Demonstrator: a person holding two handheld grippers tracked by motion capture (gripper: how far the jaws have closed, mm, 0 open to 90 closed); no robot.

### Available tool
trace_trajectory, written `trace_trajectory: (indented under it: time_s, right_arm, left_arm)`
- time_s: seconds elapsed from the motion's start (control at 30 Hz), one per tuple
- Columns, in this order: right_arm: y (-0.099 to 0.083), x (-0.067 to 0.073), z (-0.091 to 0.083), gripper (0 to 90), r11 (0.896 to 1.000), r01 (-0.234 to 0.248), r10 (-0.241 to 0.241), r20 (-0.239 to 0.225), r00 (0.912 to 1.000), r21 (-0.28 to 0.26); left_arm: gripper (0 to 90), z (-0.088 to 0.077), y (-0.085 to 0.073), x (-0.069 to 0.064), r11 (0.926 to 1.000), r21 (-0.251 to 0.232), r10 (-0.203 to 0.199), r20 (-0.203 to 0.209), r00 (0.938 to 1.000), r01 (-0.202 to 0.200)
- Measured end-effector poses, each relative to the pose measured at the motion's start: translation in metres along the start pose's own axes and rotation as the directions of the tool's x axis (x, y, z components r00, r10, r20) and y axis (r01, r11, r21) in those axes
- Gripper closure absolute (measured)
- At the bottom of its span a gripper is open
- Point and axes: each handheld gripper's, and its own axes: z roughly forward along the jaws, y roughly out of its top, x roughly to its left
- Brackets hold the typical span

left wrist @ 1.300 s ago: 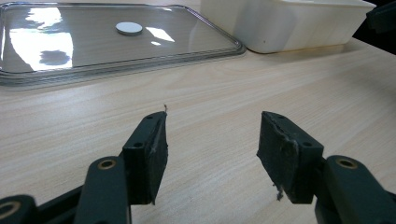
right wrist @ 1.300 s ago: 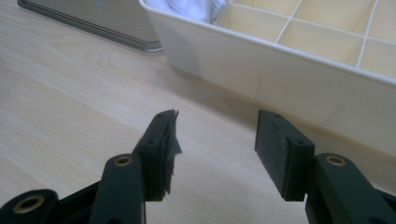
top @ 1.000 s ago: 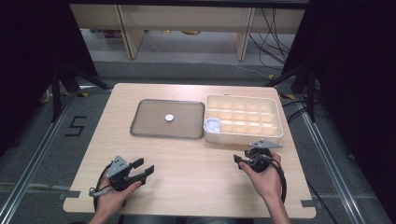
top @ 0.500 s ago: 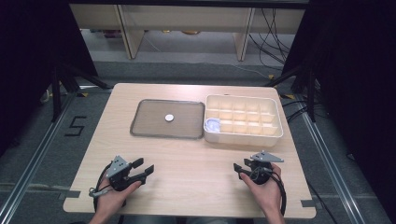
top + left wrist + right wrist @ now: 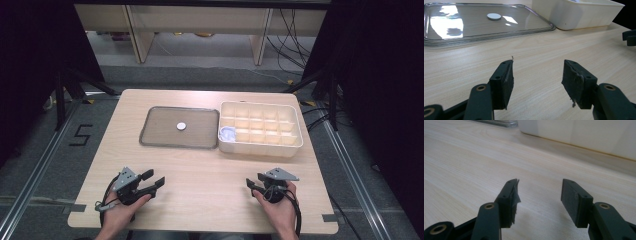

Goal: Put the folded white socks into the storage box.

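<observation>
Light wood-grain table (image 5: 210,170), rounded corners. Far middle: flat rectangular metal tray (image 5: 155,132), shiny grey, raised rim — a small white round disc (image 5: 180,126) lies flat near its centre. Just right of the tray, a cream plastic organiser box (image 5: 290,145) with a grid of square compartments; something pale and roundish sits in its near-left cell, too small to tell what.

Left gripper (image 5: 150,181) rests at the near-left of the table, black jaws wide apart, nothing between them; pads look worn and frayed. Right gripper (image 5: 254,186) at the near-right, low over the wood, jaws also wide and empty.

Disc is well apart from both grippers — far and right of the left one, far and left of the right one.
</observation>
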Motion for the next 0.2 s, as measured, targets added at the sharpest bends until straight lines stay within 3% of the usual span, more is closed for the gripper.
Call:
trace_trajectory:
  time_s: [0.2]
  right_arm:
    - [-0.0015,0.0018,0.0040,47.8,1.000,-0.004,0.003,-0.025,0.9997,-0.018]
  left_arm:
    - [41.5,0.0001,0.0001,-0.0008,0.9999,0.004,0.010,-0.002,0.9999,-0.010]
